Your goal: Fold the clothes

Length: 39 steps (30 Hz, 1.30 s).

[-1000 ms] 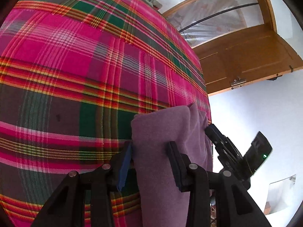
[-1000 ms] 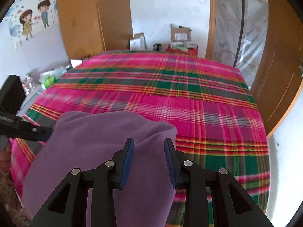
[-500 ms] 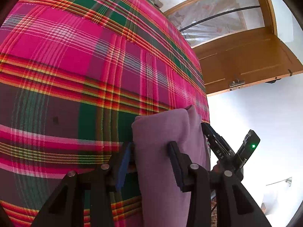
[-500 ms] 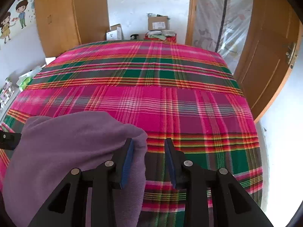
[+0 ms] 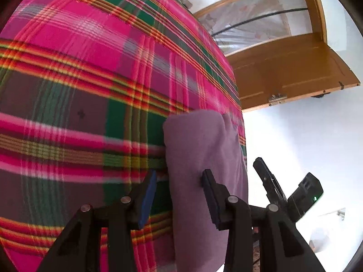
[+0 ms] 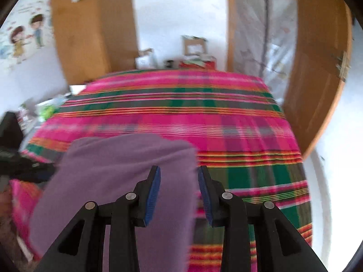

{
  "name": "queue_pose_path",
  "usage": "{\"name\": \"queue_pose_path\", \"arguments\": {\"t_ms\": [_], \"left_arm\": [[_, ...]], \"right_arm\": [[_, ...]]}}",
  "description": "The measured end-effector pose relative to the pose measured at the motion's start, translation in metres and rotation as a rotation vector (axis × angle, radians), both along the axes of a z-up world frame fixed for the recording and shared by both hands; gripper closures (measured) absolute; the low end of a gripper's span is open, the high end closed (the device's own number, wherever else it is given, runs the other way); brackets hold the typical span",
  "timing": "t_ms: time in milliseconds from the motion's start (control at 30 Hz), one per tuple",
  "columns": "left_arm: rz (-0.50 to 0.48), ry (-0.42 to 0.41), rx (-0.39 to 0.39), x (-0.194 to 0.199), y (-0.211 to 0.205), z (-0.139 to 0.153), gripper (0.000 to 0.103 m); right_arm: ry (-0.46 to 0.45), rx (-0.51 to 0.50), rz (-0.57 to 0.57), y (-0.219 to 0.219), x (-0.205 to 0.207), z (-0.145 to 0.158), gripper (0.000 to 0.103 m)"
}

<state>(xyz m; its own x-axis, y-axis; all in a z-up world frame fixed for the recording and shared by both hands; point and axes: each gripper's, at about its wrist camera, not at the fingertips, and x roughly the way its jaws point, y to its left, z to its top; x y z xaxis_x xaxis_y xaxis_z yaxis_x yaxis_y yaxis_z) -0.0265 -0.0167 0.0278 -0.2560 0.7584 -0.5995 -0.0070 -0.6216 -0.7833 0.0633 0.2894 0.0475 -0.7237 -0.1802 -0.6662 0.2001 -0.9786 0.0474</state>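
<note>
The bed (image 6: 238,122), covered by a plaid sheet (image 5: 90,72) in pink, green, orange and dark bands, fills most of both views. A wooden door (image 5: 283,72) stands open past its right side, and a wooden wardrobe (image 6: 90,34) stands at the far end beside cardboard boxes (image 6: 195,45) (both blurred in the right wrist view).

The purple garment (image 6: 118,165) lies at the near edge of the bed, draping over it toward the cameras. It is a plain, soft, matte cloth with no print, bunched into a thick rounded fold at its top edge (image 5: 197,122) and free of sharp creases.

Left gripper (image 5: 179,195): jaws spread, the garment's left margin lying between them; the right pad touches the cloth, the left pad stands clear of it with sheet visible in the gap.

Right gripper (image 6: 179,192): jaws opening, the garment's right edge between them, the left pad against the cloth; a narrow gap shows at the right pad.
</note>
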Motion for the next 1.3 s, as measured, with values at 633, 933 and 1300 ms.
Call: {"name": "queue_pose_path", "arguments": {"t_ms": [633,933,1300], "left_arm": [[-0.133,-0.056,0.163,0.013,0.009,-0.019,0.048],[-0.148,-0.087,0.186,0.014,0.003,-0.021,0.048],[-0.180,-0.158,0.212,0.021,-0.020,-0.020,0.048]], "right_arm": [[-0.004,-0.112,0.003,-0.002,0.046,-0.011,0.060],[-0.107,-0.229,-0.012,0.040,0.028,-0.022,0.051],[-0.359,-0.581,0.098,0.091,-0.004,-0.047,0.034]]}}
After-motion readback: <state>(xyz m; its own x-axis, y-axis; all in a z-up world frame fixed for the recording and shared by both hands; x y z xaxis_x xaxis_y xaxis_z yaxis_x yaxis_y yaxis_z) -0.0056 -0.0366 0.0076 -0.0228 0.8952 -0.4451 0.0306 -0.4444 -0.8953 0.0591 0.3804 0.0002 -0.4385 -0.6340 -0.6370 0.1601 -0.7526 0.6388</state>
